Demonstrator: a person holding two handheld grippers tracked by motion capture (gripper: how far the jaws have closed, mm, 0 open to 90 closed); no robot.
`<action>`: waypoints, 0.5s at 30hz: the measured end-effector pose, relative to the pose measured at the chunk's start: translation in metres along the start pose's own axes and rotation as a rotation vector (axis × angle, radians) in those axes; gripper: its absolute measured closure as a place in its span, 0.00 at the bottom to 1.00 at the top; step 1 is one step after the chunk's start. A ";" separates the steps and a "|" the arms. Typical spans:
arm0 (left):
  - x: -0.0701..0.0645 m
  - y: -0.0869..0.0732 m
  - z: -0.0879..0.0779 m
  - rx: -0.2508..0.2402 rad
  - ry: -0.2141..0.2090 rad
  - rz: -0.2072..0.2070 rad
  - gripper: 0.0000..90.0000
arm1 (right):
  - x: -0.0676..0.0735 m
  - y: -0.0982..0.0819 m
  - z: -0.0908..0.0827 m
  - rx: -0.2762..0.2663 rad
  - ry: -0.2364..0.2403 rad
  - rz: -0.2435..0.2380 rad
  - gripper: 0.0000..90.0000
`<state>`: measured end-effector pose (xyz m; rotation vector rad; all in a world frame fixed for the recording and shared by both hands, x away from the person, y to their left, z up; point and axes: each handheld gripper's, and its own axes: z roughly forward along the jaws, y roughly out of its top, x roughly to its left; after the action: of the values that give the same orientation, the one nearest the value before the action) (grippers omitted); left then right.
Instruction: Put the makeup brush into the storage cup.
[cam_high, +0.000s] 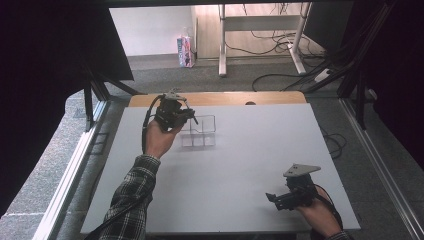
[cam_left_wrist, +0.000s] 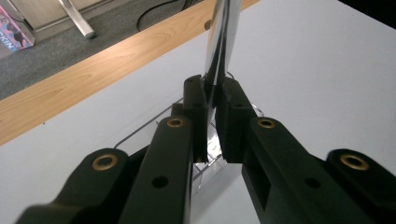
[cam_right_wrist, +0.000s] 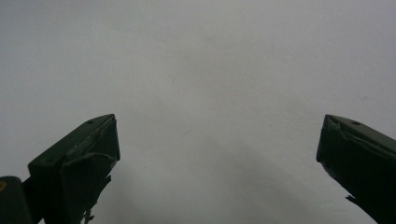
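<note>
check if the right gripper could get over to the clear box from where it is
Probably yes. The right gripper hovers open at the near right; bare table lies between it and the clear box. The left gripper already clamps the box's wall.

No legible text or labels

A clear plastic organizer tray (cam_high: 200, 131) is the 1 obstacle on the white table (cam_high: 240, 165), sitting near its far left. The left gripper (cam_high: 192, 119), clamped on the tray's wall, blocks its left side. To the tray's right and on its near side the tabletop lies bare. The right gripper (cam_high: 272, 199) sits well apart, toward the near right corner.
</note>
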<state>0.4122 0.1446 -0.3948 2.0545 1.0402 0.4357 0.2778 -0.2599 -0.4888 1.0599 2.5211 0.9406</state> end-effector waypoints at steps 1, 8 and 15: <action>0.000 0.000 0.002 0.000 0.001 -0.002 0.93 | 0.000 0.000 0.000 0.001 0.000 0.000 0.00; 0.002 -0.001 0.010 0.017 0.008 -0.005 0.93 | 0.000 0.000 0.000 0.002 0.002 -0.005 0.00; 0.003 -0.004 0.018 0.029 0.012 -0.006 0.93 | 0.000 0.000 0.001 0.006 0.004 -0.010 0.00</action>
<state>0.4227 0.1392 -0.4096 2.0761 1.0655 0.4326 0.2778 -0.2595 -0.4896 1.0470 2.5322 0.9341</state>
